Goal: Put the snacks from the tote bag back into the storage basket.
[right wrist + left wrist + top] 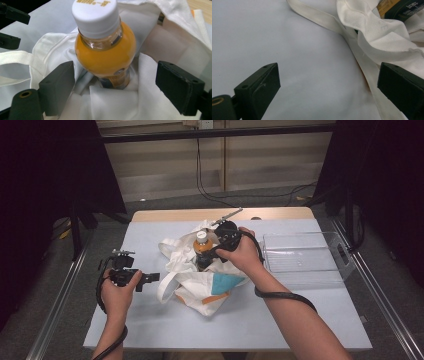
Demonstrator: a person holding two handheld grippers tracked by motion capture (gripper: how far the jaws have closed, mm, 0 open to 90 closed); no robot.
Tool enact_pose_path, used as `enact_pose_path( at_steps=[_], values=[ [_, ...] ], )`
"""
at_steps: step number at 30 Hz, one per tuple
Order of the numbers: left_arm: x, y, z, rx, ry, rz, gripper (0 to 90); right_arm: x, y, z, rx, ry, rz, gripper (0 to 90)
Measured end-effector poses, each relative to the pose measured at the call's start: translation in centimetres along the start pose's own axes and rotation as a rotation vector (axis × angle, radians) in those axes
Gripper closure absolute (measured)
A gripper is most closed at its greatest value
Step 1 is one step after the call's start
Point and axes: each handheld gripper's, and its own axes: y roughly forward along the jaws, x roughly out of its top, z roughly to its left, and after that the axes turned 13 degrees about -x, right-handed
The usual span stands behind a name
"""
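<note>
One orange bottle [106, 47], one tote bag [210, 285], apparently upright

Matt cloth bag [200, 280]; glossy plastic bottle [106, 50].

A plastic bottle [202, 245] of orange drink stands upright inside the mouth of a white cloth tote bag [200, 280]. Its cap [95, 13] is white with gold lettering on top, its shoulder is full of orange liquid, and a dark label wraps its lower body, half sunk in the folds. The bag lies crumpled and slumped, gathered loosely around the bottle, with a teal and orange print on the side panel below it. One long white handle [322, 18] trails flat away from the bottle across the pale cloth.
</note>
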Motion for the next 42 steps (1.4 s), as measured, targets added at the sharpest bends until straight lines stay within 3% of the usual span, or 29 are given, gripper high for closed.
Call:
enact_pose_path(
  at_steps=[12, 25, 42],
  values=[
    [-0.1, 0.2, 0.1, -0.012, -0.012, 0.007, 4.5, 0.8, 1.4, 0.7, 0.007, -0.033, 0.014, 14.5],
    [-0.2, -0.1, 0.2, -0.007, -0.018, 0.001, 4.7, 1.3, 2.9, 1.0, 0.007, -0.032, 0.040, 15.5],
    [-0.6, 0.0, 0.3, -0.002, -0.024, 0.014, 5.1, 1.6, 3.7, 1.7, 0.014, -0.068, 0.047, 29.2]
  ],
)
